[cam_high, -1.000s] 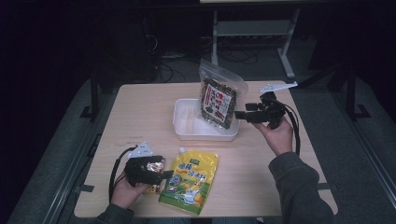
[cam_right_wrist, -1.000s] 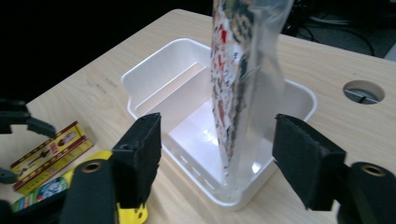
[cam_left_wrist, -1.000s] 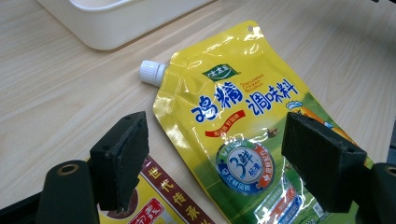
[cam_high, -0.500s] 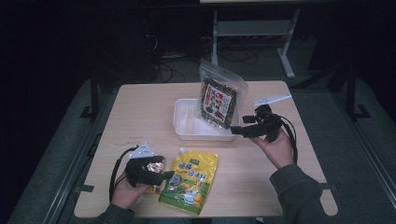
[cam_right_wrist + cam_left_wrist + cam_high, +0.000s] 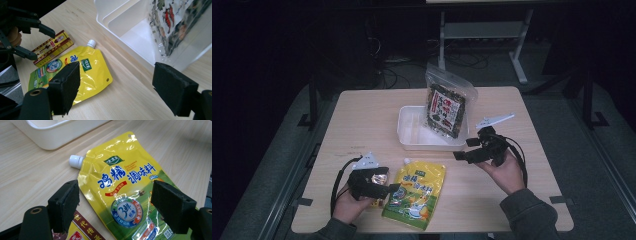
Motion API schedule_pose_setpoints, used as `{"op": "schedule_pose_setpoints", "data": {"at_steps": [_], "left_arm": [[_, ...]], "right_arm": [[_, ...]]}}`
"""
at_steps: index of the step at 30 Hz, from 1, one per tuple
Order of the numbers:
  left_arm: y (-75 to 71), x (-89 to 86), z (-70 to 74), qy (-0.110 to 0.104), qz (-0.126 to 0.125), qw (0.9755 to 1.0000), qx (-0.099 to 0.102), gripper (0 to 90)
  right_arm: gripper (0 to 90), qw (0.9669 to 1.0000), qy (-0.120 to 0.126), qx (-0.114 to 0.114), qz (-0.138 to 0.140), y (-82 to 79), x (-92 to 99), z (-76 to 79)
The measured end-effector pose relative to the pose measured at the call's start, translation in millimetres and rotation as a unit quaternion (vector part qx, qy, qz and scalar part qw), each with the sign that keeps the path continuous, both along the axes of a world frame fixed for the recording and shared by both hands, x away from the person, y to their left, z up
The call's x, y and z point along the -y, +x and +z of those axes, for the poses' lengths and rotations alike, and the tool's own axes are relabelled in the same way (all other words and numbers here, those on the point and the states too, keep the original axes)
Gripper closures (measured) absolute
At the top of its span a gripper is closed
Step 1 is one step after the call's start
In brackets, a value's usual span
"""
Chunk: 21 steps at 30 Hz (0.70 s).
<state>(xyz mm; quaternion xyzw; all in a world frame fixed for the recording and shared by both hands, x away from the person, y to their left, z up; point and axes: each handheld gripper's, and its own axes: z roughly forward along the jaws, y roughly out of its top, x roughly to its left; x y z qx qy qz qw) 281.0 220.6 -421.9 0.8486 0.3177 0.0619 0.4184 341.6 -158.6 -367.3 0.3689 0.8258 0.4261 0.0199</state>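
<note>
Near the table's front edge lies the yellow pouch [image 5: 414, 195], soft, glossy and likely slippery, best pinched at its flat edge, with left gripper [image 5: 393, 189] and right gripper [image 5: 466, 149] both gaping empty.

Our left gripper [image 5: 393, 188] sits at the lower left of the high view, jaws spread wide. Our right gripper [image 5: 466, 149], right of centre, has just been opening, nothing between its jaws.

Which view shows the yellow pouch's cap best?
The left gripper view: the white cap is close and sharp. The right gripper view shows it smaller; in the high view it is a tiny pale spot.
</note>
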Motion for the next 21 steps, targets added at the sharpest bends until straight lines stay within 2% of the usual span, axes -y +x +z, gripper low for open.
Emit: {"op": "schedule_pose_setpoints", "data": {"at_steps": [9,21], "left_arm": [[-0.5,1.8,-0.3,0.001,-0.002,1.0,0.0,22.2],[0.4,3.2,-0.8,0.003,-0.006,1.0,-0.002,22.3]], "right_arm": [[21.8,0.9999,-0.001,-0.009,0.013,-4.7,-5.9,-1.5],[24.5,0.999,-0.015,-0.036,0.022,-5.6,-16.5,-15.1]]}}
